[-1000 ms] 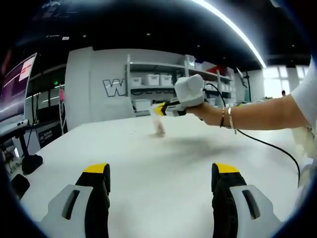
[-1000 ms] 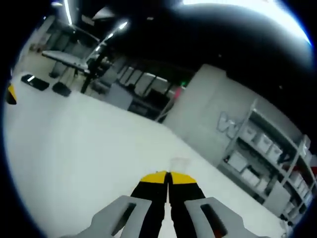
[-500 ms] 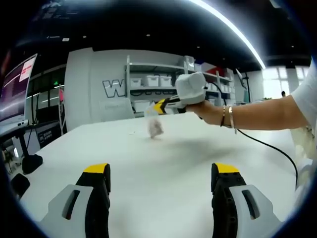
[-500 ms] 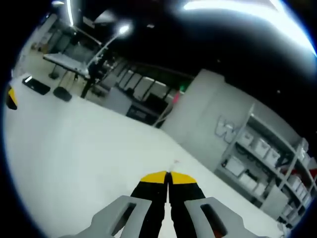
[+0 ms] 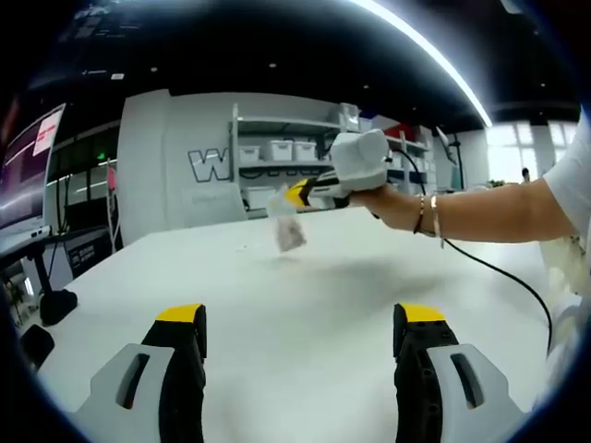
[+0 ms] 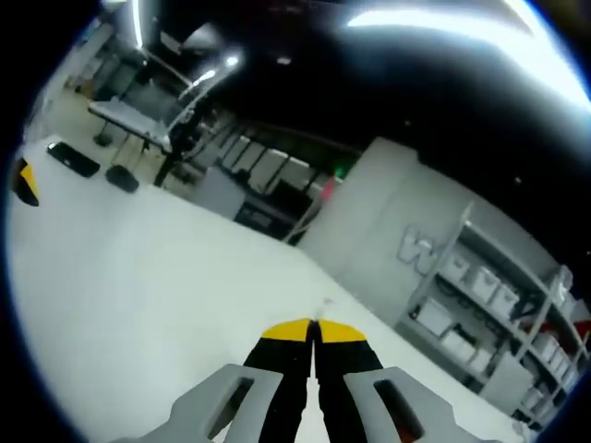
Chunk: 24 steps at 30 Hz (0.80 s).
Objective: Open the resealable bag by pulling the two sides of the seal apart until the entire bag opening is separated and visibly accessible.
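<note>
Left gripper view: bag (image 5: 288, 231) hanging vertically.

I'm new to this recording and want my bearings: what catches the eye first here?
In the left gripper view, the right tongs hold a small clear resealable bag dangling above the white table, the hand gripping the handle. The left tongs stand wide open in the foreground. Grey shelving with white bins lines the far wall.

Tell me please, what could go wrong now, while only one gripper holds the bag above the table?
1. The right gripper pinches only the top edge of the bag, which hangs clear of the table; it may slip out.
2. The left gripper is open and far from the bag, so the seal has no second grip yet.
3. The cable lying across the table may snag.
</note>
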Each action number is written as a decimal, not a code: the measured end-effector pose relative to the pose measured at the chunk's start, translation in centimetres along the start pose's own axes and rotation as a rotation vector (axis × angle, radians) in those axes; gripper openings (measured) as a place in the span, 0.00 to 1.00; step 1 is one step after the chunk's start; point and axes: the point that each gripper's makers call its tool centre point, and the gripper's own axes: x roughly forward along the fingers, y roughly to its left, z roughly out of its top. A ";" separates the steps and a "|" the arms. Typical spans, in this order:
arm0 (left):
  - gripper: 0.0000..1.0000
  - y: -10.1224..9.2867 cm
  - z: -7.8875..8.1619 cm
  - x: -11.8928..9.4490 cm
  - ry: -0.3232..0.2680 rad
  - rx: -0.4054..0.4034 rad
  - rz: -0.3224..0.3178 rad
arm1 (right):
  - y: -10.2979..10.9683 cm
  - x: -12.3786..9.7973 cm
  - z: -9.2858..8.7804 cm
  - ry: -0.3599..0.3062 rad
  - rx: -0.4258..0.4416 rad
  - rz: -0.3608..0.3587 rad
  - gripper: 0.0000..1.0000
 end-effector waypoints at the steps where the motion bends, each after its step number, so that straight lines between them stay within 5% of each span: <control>1: 0.82 -0.1 0.0 0.0 0.000 0.001 0.000 | 0.0 -0.1 0.1 -0.002 0.000 0.001 0.00; 24: 0.82 -1.0 0.4 -0.8 -0.008 0.014 -0.014 | 0.1 -3.7 1.5 -0.057 -0.005 -0.013 0.00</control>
